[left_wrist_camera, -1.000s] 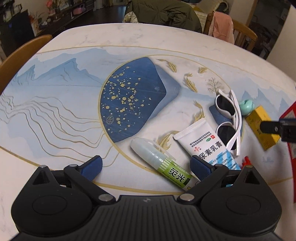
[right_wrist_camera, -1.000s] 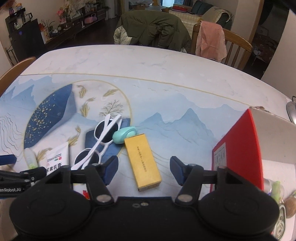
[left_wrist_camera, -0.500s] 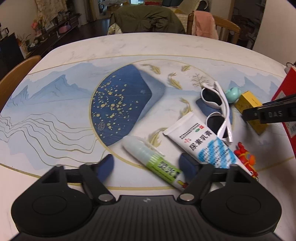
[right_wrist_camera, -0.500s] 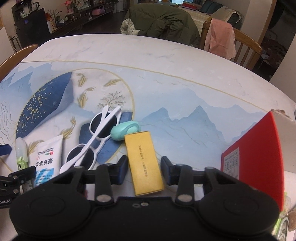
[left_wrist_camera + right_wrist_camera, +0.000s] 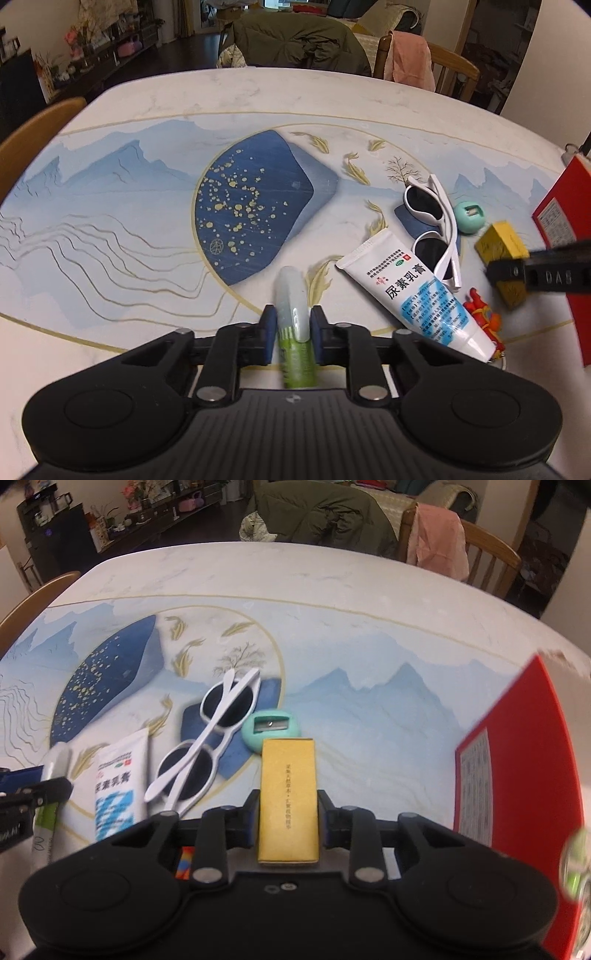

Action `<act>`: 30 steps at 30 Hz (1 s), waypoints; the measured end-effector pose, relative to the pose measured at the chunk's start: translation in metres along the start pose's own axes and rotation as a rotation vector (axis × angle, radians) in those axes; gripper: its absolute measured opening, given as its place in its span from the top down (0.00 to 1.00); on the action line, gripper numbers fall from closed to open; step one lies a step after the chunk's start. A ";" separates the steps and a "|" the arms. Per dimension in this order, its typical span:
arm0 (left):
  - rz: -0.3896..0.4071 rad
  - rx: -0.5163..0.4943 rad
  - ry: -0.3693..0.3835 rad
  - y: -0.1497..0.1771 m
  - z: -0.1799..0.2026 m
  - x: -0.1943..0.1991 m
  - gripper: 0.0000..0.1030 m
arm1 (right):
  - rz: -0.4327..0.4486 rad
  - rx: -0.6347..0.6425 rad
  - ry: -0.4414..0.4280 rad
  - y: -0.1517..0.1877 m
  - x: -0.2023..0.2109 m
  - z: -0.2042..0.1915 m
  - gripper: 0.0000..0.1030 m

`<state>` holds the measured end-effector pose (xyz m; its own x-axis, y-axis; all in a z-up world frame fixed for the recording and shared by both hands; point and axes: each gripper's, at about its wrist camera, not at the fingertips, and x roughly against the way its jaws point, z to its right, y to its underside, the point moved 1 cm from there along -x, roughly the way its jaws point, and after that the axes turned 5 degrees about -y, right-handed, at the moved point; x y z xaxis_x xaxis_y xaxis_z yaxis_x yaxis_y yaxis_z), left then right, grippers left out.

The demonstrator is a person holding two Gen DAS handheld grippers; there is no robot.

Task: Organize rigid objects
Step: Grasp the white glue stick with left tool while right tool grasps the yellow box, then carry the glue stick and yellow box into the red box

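Your left gripper (image 5: 291, 328) is closing on the glue stick (image 5: 293, 321): the blue pads already sit against both sides of its clear cap end, low in the centre of the left wrist view, and the green label runs back under the gripper body. Your right gripper (image 5: 286, 818) is closing too, its pads pressed on the long sides of the yellow box (image 5: 288, 799), bottom centre of the right wrist view.

So you are at the grasp step with both hands, each holding one rigid item while it lies on the printed table mat (image 5: 122, 206). The next move, as I judge it, calls for a firm squeeze and a straight lift, because the round glue stick may roll out.

Just right of the glue stick lies the white ointment tube (image 5: 410, 291), then the white sunglasses (image 5: 436, 229), the mint pencil sharpener (image 5: 469, 218) and a red figurine (image 5: 484, 317). The red box (image 5: 524, 775) at the right edge looks like the likely destination, though I cannot confirm that.
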<state>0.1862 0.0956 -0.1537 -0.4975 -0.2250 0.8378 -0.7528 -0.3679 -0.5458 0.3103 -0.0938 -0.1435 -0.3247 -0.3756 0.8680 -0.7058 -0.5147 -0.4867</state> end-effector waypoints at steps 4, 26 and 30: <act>-0.010 0.018 0.027 0.005 -0.005 0.005 0.82 | 0.004 -0.048 -0.016 0.016 0.014 -0.001 0.73; 0.003 0.000 0.237 0.027 0.022 0.076 0.82 | 0.101 -0.155 -0.043 0.074 0.131 0.000 0.73; 0.020 -0.010 0.272 0.023 0.040 0.090 0.82 | 0.130 -0.148 -0.023 0.077 0.149 0.011 0.73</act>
<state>0.1416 0.0310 -0.0906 -0.6087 0.0193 0.7932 -0.7452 -0.3570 -0.5632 0.2142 -0.1975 -0.0531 -0.4056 -0.4498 0.7957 -0.7447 -0.3422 -0.5730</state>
